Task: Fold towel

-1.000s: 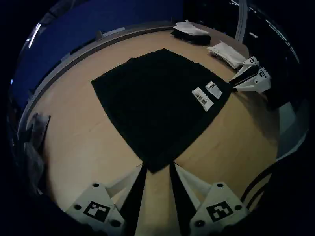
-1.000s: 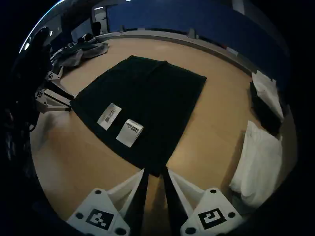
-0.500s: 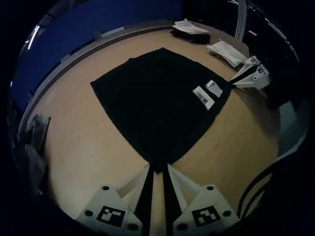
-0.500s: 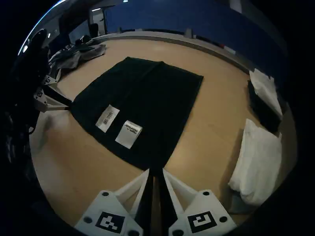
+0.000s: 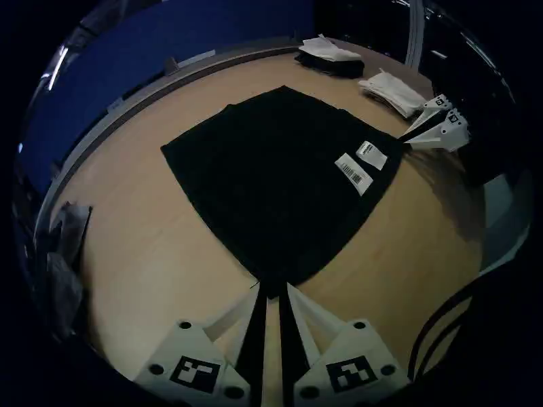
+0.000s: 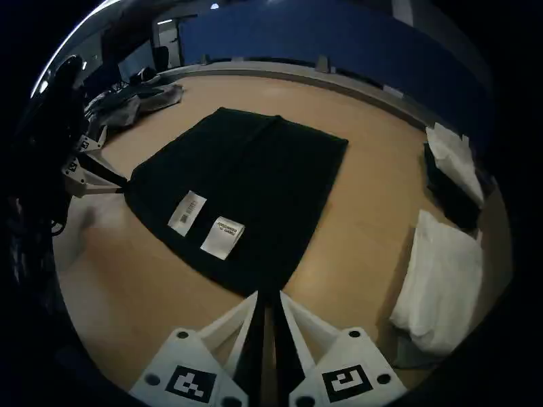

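A black towel (image 5: 278, 176) lies spread flat on the wooden table (image 5: 136, 251), with two white tags (image 5: 362, 165) near one edge. My left gripper (image 5: 271, 293) is shut on the towel's near corner. In the right gripper view the same towel (image 6: 251, 176) shows its tags (image 6: 207, 224), and my right gripper (image 6: 268, 297) is shut on another near corner. The right gripper (image 5: 434, 125) appears far off at the towel's right corner in the left gripper view. The left gripper (image 6: 91, 178) appears at the towel's left corner in the right gripper view.
Folded white towels (image 6: 438, 285) and a black-and-white stack (image 6: 451, 173) lie at the table's right side. Grey cloth (image 6: 136, 102) is heaped at the far left. A blue wall (image 5: 156, 34) runs behind the table edge. A dark-sleeved arm (image 6: 47, 156) holds the left gripper.
Both grippers have closed from open onto the towel's near corners. The towel's near edge has lifted and shifted slightly since then.
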`<state>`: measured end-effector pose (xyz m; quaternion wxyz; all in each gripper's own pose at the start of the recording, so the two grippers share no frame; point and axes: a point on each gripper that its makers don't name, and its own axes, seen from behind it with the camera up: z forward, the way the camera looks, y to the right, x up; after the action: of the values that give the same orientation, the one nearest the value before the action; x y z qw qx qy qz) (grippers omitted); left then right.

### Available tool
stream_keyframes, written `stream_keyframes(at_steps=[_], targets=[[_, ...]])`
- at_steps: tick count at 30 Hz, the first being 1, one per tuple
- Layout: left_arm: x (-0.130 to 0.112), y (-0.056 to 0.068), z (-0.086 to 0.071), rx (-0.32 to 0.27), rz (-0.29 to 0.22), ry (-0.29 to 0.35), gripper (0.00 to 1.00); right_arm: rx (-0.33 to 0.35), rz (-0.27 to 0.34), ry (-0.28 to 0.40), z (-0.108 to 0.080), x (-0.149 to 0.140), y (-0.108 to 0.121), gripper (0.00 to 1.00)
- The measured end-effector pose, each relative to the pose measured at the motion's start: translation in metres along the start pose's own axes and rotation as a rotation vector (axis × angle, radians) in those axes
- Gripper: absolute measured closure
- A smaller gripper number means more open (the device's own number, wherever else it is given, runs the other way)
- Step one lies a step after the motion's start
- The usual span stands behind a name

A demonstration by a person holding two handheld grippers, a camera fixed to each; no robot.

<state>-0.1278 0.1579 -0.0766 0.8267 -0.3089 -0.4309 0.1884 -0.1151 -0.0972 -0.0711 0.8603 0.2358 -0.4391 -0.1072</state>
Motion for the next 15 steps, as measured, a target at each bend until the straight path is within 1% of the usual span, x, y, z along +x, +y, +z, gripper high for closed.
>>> stream_keyframes(at_steps=[8,15], targets=[[0.016,-0.003,-0.013,0.008,-0.034,0.038,0.88,0.0,0.013,0.04,-0.014,0.016,-0.002,0.93],[0.029,-0.004,-0.03,0.018,-0.034,0.062,0.88,0.0,0.013,0.076,-0.031,0.032,-0.004,0.93]])
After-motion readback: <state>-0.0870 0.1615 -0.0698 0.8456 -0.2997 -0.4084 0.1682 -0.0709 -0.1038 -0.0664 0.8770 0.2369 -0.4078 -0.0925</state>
